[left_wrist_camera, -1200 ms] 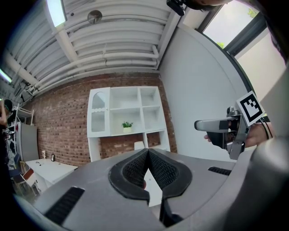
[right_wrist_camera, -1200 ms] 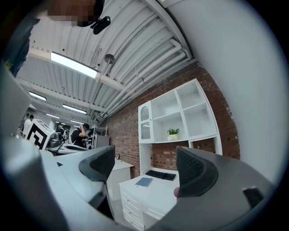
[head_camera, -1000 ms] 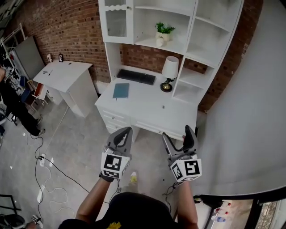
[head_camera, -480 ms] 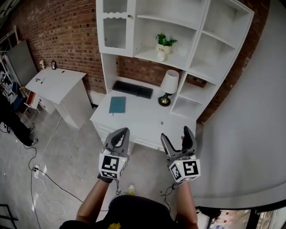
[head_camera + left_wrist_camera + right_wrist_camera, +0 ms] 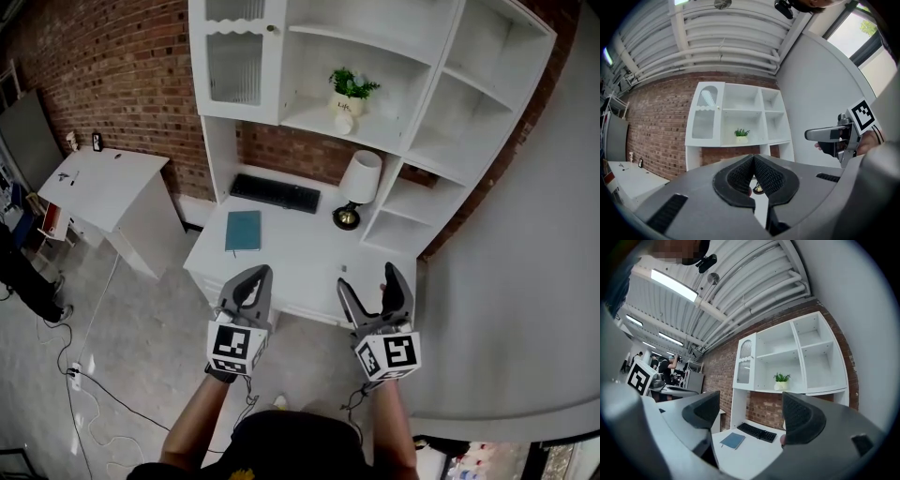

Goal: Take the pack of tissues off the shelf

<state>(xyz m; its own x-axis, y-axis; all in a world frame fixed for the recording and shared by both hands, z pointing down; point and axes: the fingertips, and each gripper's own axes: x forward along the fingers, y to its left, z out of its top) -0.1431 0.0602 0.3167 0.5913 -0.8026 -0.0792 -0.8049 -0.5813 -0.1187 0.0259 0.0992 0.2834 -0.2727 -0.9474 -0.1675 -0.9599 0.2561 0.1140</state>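
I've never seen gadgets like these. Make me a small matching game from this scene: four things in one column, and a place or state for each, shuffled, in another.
Things
1. left gripper
2. right gripper
3. potted plant
4. teal notebook

Places or states
A. lying flat on the desk
B. jaws apart, nothing between them
C. standing on a shelf
D. jaws closed together, gripping nothing

Pairs: 1-D, 2-B, 3-C, 4-A
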